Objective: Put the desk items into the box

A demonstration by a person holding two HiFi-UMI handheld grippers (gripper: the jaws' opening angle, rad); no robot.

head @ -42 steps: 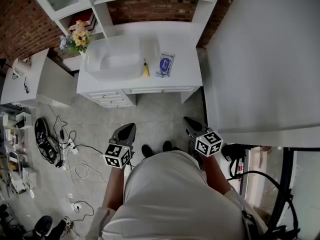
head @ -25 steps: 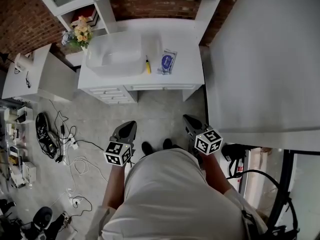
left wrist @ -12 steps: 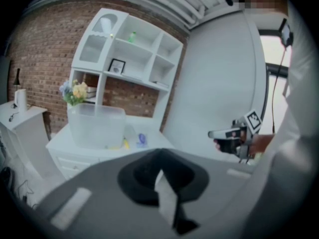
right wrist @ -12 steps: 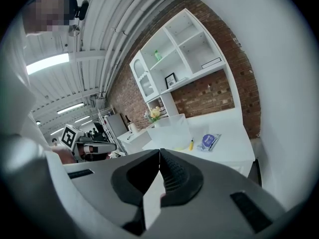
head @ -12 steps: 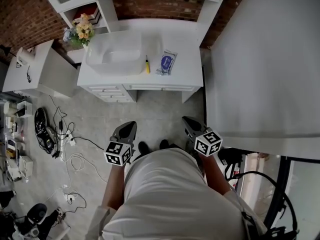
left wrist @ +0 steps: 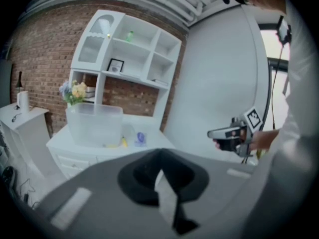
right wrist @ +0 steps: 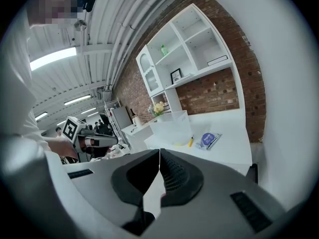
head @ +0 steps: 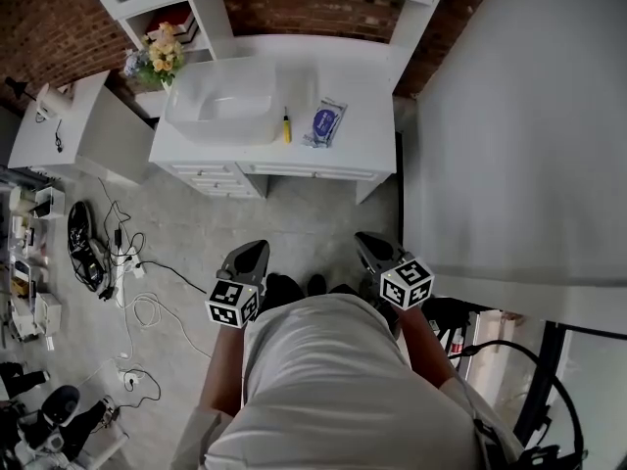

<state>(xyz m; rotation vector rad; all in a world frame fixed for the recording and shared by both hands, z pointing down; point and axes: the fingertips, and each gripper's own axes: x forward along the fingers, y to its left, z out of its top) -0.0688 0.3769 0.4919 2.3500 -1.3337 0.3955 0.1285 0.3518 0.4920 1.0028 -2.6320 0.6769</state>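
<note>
Box [head: 221,137] stands on the desk [head: 364,140] beside pen [head: 286,127] and packet [head: 324,123], while left gripper [head: 254,252] and right gripper [head: 366,242] are closed, empty

Box [head: 223,106] was translucent, smooth plastic; worktop [head: 367,145] white, matt, painted-looking. Wipes pkt [head: 324,122] showed glossy film. Wall [head: 313,13] was rough brick, floor [head: 304,218] dull, mottled grey. Right gripper [right wrist: 159,152] was matt grey plastic, jaws ribbed inside. Shirt [head: 333,380]: pale cloth.
</note>
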